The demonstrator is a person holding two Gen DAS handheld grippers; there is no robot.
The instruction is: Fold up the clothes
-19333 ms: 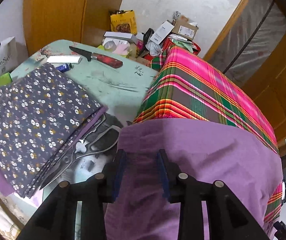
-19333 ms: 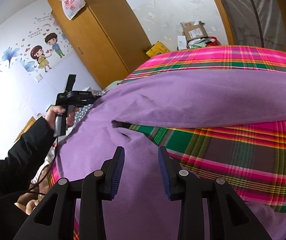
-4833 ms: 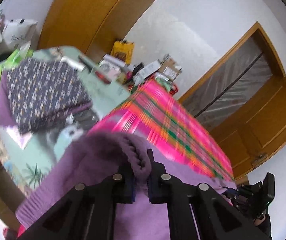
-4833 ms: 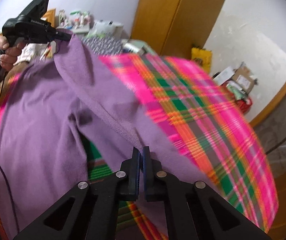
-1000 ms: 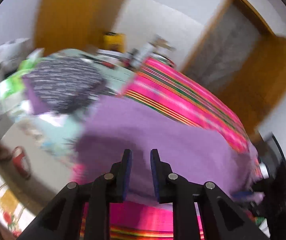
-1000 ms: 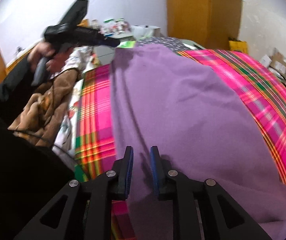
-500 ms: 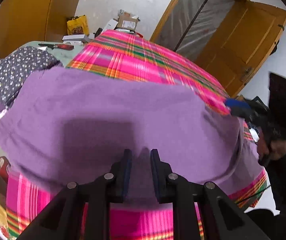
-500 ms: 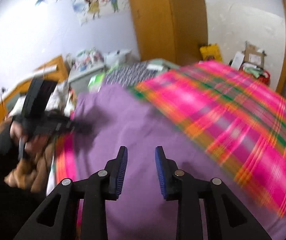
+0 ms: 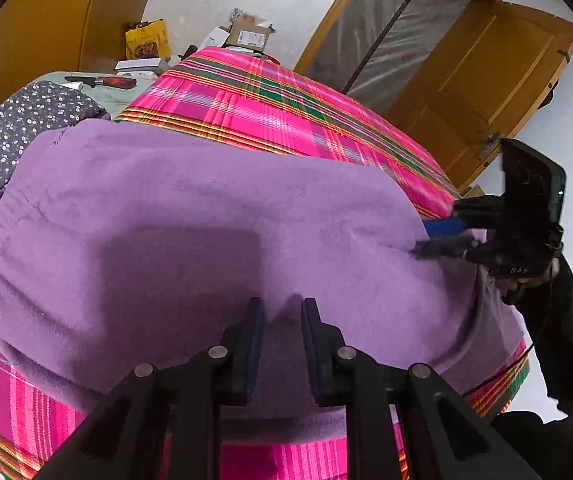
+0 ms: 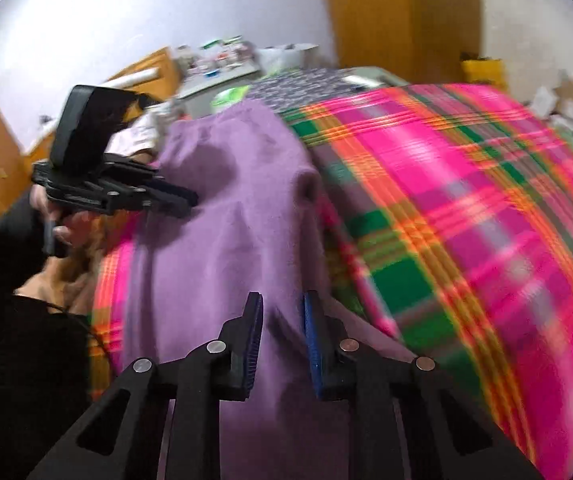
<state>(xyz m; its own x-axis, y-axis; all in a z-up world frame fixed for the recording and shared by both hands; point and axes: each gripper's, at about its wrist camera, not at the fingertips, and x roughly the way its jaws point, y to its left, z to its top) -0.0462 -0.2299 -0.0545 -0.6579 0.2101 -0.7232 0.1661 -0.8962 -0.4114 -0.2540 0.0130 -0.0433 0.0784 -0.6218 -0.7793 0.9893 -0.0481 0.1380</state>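
Two claws are over the purple garment [image 9: 190, 232], and both stand parted with nothing between the pads. Half a second ago the right claw [image 10: 282, 320] was out at the far end of the cloth; now, seen from the left wrist view, its blue pads [image 9: 444, 225] sit right at the garment's right edge, one above the cloth and one pressing into it, and the fabric puckers there. The left claw [image 9: 279, 320] has barely shifted: it hovers over the near edge with a gap between its fingers, its shadow falling on the cloth. The right wrist view is smeared by motion (the plaid stripes run into streaks), though its own claw shows clearly apart.

The garment is a soft, fleecy purple piece spread flat across the pink, green and orange plaid bed cover [image 9: 270, 108], reaching almost from side to side. Its left end is gathered into small ribbed folds, and a ridge runs along it in the right wrist view. Beyond that end a folded floral cloth [image 9: 10, 128] lies on the pale green bench [image 9: 122, 98].
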